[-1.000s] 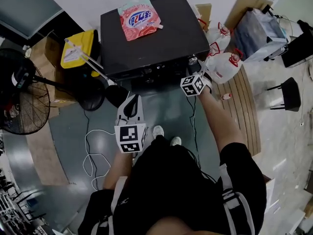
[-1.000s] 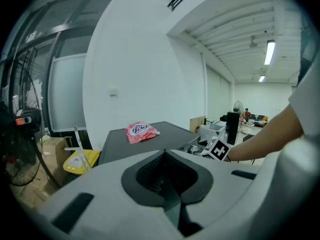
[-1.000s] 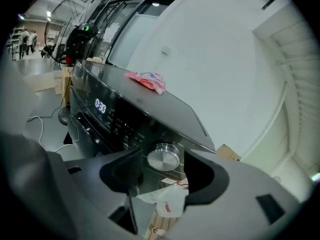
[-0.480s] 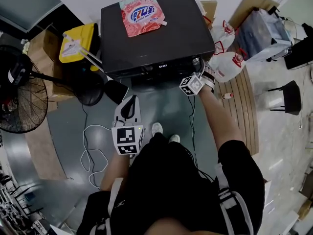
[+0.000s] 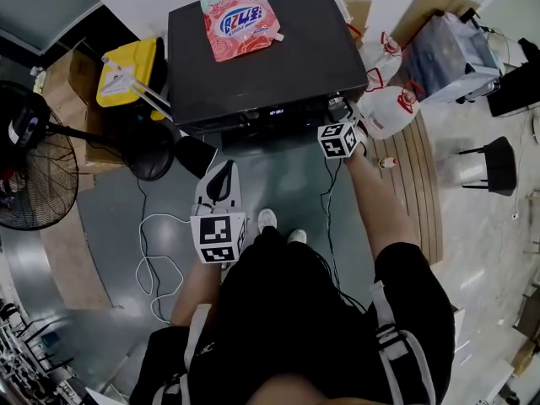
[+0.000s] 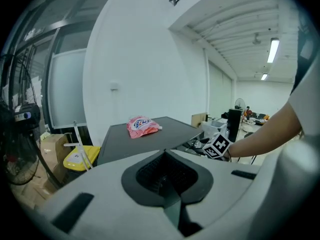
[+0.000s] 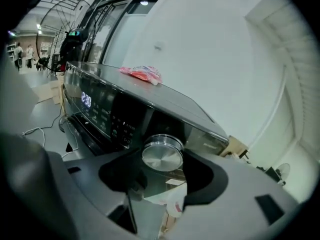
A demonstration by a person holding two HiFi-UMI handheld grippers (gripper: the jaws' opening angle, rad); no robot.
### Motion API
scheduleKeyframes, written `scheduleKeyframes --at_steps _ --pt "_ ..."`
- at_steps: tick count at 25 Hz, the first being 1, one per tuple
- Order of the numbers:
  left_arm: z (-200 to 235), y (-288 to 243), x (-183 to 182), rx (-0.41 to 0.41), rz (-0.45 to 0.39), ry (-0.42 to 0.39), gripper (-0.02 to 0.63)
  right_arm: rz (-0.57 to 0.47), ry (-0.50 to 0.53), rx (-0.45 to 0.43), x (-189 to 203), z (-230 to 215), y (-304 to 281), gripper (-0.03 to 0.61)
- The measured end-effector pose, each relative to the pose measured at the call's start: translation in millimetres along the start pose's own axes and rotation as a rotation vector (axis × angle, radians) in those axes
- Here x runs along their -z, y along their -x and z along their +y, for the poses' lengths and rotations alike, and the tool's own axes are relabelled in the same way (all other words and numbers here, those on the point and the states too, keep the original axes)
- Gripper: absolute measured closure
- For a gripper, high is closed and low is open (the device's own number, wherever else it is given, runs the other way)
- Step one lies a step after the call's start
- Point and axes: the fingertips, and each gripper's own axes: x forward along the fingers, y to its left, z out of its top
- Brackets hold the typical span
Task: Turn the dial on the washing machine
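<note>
R gripper [image 5: 337, 116] is up at the front panel of the washing machine [image 5: 291, 66], near its R end. In the right gripper view the jaws are apart. The silver dial [image 7: 162, 154] sits just ahead of them, lined up w/ the gap, and its whole face shows. No pinch on it is visible, and contact can't be told. Left of the R gripper [image 7: 157, 196] along the panel are button rows, then a lit display [image 7: 85, 100].

L gripper [image 5: 223, 174] is held back from the machine, well apart from the R one, w/ its jaws together on nothing. The pink detergent pouch [image 5: 240, 22] lies on the machine top, far ahead of both grippers. White jugs [image 5: 390, 112] stand on the floor just R of the R gripper. A floor fan [image 5: 34, 171] is well off to the L of the L gripper.
</note>
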Motion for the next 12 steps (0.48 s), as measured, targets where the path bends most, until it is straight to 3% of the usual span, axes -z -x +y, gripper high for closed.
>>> scheduleKeyframes --at_steps 5,9,12 --pt "-3.0 0.8 -0.3 0.000 -0.003 -0.004 0.618 -0.012 -0.025 -0.005 1.5 -1.4 0.2 0.336" --pt "-1.0 5.0 0.3 -0.008 -0.003 -0.006 0.618 -0.061 -0.252 -0.117 6.2 -5.4 -1.2 0.336" --pt "1.4 8.4 0.6 -0.016 -0.003 -0.006 0.618 -0.079 -0.343 -0.177 5.9 -7.6 -0.6 0.336"
